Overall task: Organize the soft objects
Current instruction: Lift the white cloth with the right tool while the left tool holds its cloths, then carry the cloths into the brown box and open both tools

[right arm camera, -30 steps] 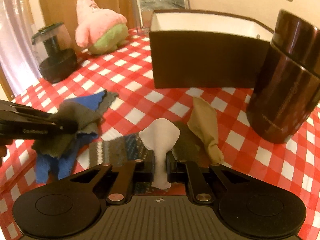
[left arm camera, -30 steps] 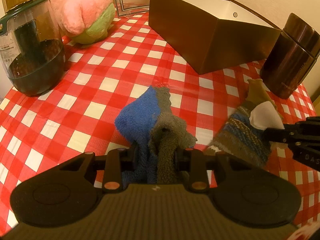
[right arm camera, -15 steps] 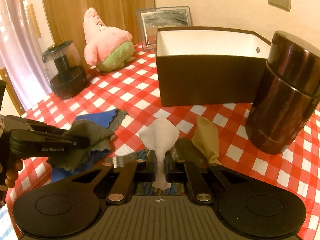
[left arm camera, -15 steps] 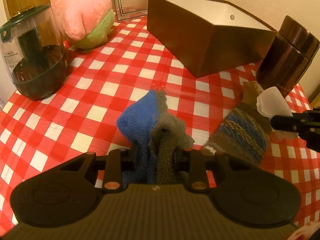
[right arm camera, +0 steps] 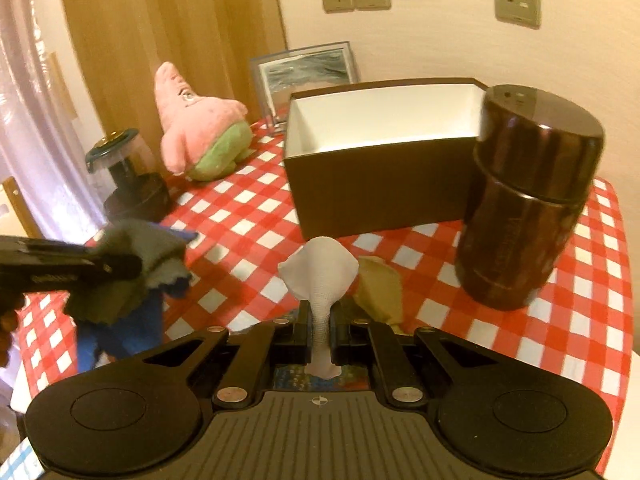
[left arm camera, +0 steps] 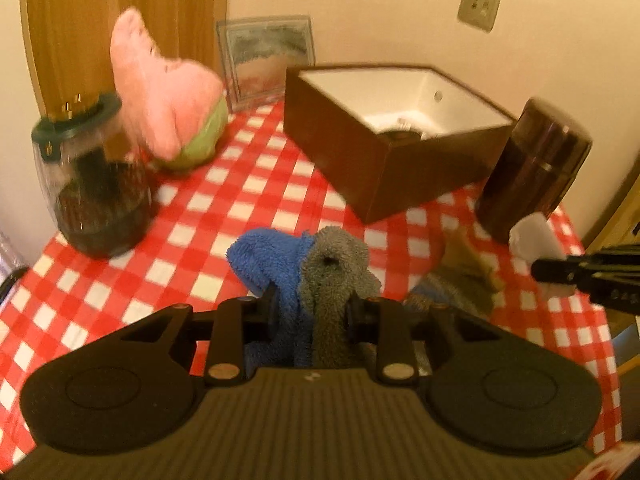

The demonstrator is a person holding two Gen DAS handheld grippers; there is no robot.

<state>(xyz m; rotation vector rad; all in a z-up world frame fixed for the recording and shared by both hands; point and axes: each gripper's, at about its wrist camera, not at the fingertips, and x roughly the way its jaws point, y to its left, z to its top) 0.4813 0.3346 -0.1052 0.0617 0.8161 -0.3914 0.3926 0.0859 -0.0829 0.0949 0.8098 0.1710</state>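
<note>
My left gripper (left arm camera: 310, 312) is shut on a blue towel (left arm camera: 264, 260) and a grey towel (left arm camera: 336, 264), bunched together and held above the checked tablecloth. In the right wrist view it (right arm camera: 120, 266) hangs at the left with both towels drooping below it. My right gripper (right arm camera: 320, 332) is shut on a thin white cloth (right arm camera: 320, 272) that fans out above the fingers. A tan sock (right arm camera: 380, 292) and a striped sock (left arm camera: 452, 284) lie on the table under the right gripper. The open brown box (right arm camera: 380, 188) with white inside stands behind them.
A tall brown flask (right arm camera: 528, 208) stands right of the box, close to the table's right edge. A pink and green plush (right arm camera: 192, 128) and a glass jar with a dark base (right arm camera: 128, 176) sit at the far left. A picture frame (right arm camera: 308, 72) leans on the wall.
Both grippers have risen with their cloths, which now hang off the table. The views have tilted up, showing the wall and the inside of the box.
</note>
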